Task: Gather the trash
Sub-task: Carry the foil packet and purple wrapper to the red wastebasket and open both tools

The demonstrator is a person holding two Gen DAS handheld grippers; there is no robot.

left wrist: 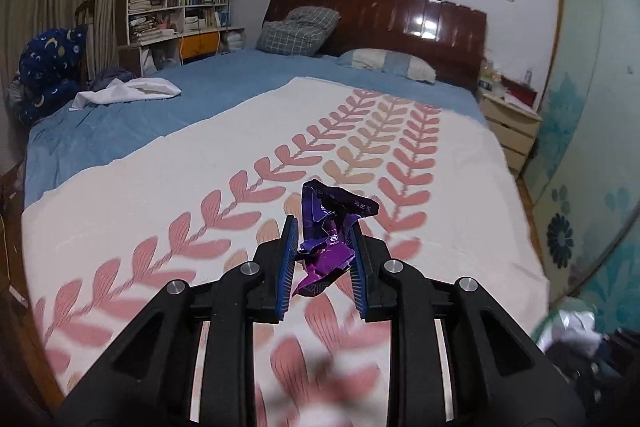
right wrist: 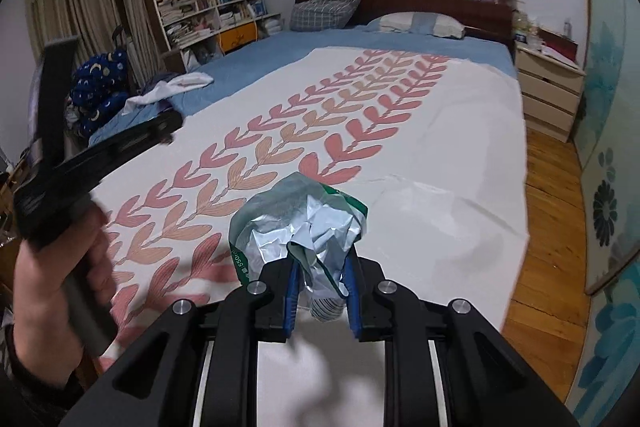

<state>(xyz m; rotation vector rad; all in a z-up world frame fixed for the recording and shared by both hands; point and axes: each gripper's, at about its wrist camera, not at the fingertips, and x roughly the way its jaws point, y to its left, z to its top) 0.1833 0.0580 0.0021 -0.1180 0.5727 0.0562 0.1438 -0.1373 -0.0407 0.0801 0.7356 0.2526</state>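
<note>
Already both pieces of trash are off the bed and in the fingers. The purple wrapper (left wrist: 326, 239) sits crumpled between the blue pads of the left gripper (left wrist: 325, 227), which is closed on it; most of its bulk sticks up and forward past the fingertips, with a loose tail hanging down between the fingers. The crumpled silver bag (right wrist: 300, 223), edged in green, is pinched the same way by the right gripper (right wrist: 320, 259), its puffed body ballooning forward and to the left of the tips, so the hold is on a thin fold at its near end.

Both loads hang above the white blanket (left wrist: 120, 195) with its rows of pink leaf prints, and neither touches it. What looks like a bag or bin of white rubbish (left wrist: 576, 327) shows at the lower right edge of the left view, off the bed's right side and low by the floor. If that is the drop place, it lies to the right and below both loads, and the right gripper is probably the nearer one. The person's left hand (right wrist: 52, 291) is blurred in the right view.
</note>
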